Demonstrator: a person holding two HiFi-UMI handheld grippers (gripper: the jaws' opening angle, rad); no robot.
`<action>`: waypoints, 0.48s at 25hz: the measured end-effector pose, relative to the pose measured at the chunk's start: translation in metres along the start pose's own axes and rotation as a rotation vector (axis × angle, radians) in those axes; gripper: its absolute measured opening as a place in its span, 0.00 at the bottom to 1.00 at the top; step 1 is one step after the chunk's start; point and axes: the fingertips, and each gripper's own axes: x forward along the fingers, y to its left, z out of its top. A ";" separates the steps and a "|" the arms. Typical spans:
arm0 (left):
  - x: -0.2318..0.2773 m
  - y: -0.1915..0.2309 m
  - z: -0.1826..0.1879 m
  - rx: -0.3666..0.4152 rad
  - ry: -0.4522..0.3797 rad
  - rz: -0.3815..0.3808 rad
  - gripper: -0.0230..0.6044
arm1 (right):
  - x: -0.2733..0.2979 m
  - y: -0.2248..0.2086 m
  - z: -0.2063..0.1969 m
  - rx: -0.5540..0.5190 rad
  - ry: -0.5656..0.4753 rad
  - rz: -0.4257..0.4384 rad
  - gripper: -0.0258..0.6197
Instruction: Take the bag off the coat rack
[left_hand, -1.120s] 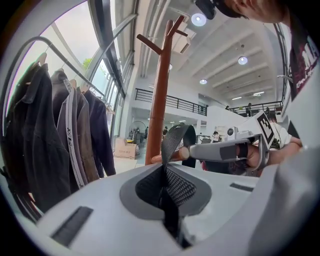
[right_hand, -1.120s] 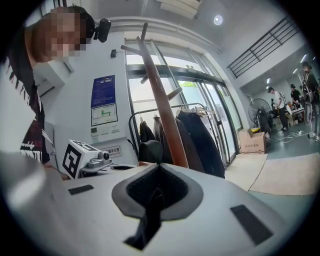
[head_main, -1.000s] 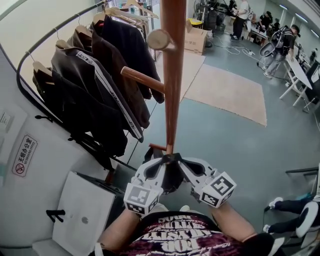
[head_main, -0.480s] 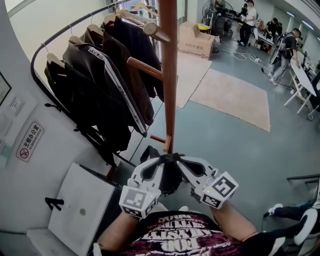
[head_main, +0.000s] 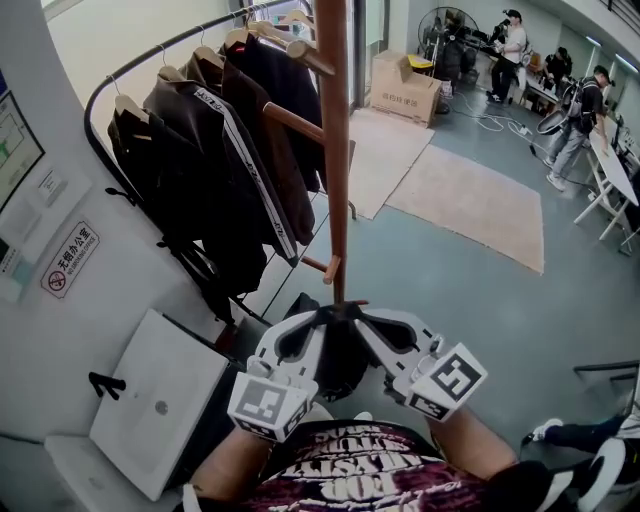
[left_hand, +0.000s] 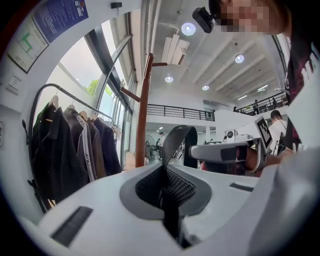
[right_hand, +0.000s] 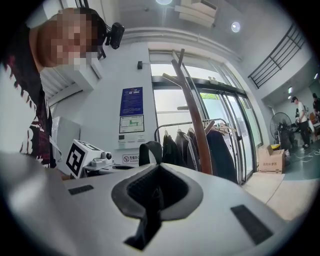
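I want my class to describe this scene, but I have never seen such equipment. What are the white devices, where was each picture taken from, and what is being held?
There is no robot here. A person holds a white tool in each hand, each ending in a two-jaw claw. The head view comes from a camera on the person's head, looking down. In it the left claw and right claw meet in front of the chest. The other two views come from a camera riding on each claw, looking along its jaws. Both claws are shut on the black woven strap of a black bag, which hangs between them beside the brown wooden coat rack pole. Nearby are dark hanging jackets and a beige rug.
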 end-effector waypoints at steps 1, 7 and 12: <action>-0.003 -0.003 0.002 0.003 -0.005 0.003 0.05 | -0.003 0.003 0.003 -0.005 -0.003 0.005 0.05; -0.019 -0.021 0.015 0.028 -0.031 0.004 0.05 | -0.018 0.019 0.017 -0.014 -0.030 0.025 0.05; -0.030 -0.034 0.016 0.026 -0.034 0.010 0.05 | -0.033 0.028 0.019 -0.009 -0.047 0.039 0.05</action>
